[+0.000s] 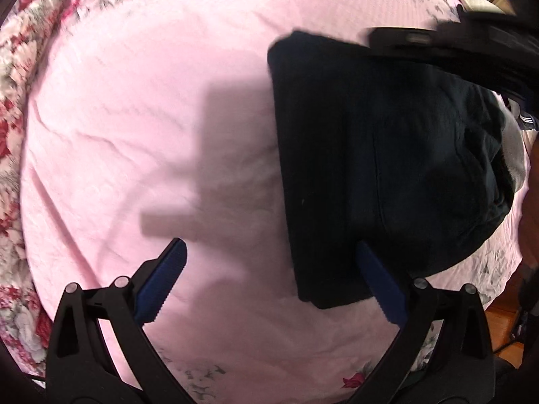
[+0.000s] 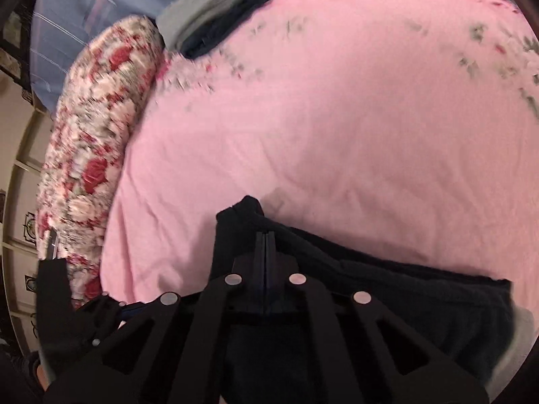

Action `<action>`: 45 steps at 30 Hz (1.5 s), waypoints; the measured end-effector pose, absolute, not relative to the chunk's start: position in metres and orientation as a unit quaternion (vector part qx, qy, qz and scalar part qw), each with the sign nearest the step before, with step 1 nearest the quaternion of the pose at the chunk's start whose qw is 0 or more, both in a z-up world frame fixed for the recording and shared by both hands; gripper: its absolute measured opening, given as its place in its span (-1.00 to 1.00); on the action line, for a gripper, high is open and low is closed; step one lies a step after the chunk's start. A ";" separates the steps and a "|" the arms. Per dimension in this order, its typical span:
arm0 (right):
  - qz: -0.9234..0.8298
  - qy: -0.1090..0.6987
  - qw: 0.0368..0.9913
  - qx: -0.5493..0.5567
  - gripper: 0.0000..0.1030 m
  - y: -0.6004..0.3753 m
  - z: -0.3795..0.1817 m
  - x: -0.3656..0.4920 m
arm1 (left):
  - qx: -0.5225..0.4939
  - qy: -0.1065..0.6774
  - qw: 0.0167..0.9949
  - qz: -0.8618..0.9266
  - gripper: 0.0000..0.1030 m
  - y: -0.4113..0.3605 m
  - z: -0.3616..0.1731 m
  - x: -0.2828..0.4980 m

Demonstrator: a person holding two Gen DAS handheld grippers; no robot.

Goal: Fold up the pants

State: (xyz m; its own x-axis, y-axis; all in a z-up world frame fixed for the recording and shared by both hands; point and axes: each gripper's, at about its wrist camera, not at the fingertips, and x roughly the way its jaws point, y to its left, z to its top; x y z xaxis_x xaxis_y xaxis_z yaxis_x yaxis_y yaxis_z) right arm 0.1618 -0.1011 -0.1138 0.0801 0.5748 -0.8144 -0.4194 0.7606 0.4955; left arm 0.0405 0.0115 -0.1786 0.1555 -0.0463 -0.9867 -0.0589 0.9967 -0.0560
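Note:
Dark navy pants [image 1: 387, 168] lie folded on the pink bedsheet [image 1: 134, 134], at the right of the left wrist view. My left gripper [image 1: 273, 282] is open and empty, its right finger at the folded pants' near left edge. My right gripper [image 2: 266, 239] is shut, pressed down on the pants [image 2: 387, 296]; whether cloth sits between the pads is hidden. Its black body [image 1: 454, 43] shows over the pants' far end in the left wrist view.
A rolled floral quilt [image 2: 91, 168] runs along the bed's left side. Folded grey and dark clothes [image 2: 215, 10] and a blue striped cloth [image 2: 84, 17] lie at the far end. Wooden floor [image 1: 505, 316] shows at the bed's right edge.

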 end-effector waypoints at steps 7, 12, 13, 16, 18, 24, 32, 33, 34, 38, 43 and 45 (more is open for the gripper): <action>0.279 0.543 0.788 0.082 -0.38 -0.204 -0.067 0.133 | -0.054 0.640 0.767 0.002 0.96 0.012 -0.166 0.056; 0.214 0.562 0.797 0.058 0.17 -0.248 -0.090 0.090 | -0.052 0.642 0.765 -0.002 0.96 0.011 -0.169 0.065; 0.191 0.589 0.785 0.026 0.16 -0.247 -0.108 0.082 | -0.050 0.644 0.764 -0.005 0.96 0.014 -0.171 0.068; 0.169 0.619 0.766 0.028 0.17 -0.250 -0.136 0.072 | -0.045 0.650 0.759 -0.002 0.96 0.011 -0.176 0.076; 0.169 0.613 0.770 0.049 0.20 -0.254 -0.128 0.073 | -0.044 0.648 0.760 -0.003 0.96 0.004 -0.175 0.080; 0.174 0.590 0.782 0.102 0.72 -0.281 -0.108 0.069 | -0.074 0.645 0.761 -0.022 0.96 0.010 -0.164 0.082; 0.145 0.616 0.738 0.236 0.73 -0.298 -0.132 0.071 | -0.131 0.665 0.734 -0.028 0.96 0.021 -0.182 0.102; 0.146 0.616 0.737 0.238 0.73 -0.296 -0.135 0.072 | -0.141 0.668 0.730 -0.035 0.96 0.020 -0.185 0.105; 0.145 0.617 0.736 0.240 0.73 -0.294 -0.136 0.073 | -0.146 0.670 0.727 -0.037 0.96 0.020 -0.187 0.106; 0.140 0.624 0.723 0.260 0.73 -0.288 -0.147 0.080 | -0.161 0.672 0.721 -0.051 0.96 0.016 -0.193 0.114; 0.146 0.626 0.731 0.230 0.80 -0.272 -0.151 0.082 | -0.157 0.676 0.717 -0.061 0.78 0.005 -0.199 0.121; 0.147 0.626 0.740 0.196 0.81 -0.263 -0.150 0.081 | -0.148 0.676 0.719 -0.068 0.60 0.002 -0.196 0.122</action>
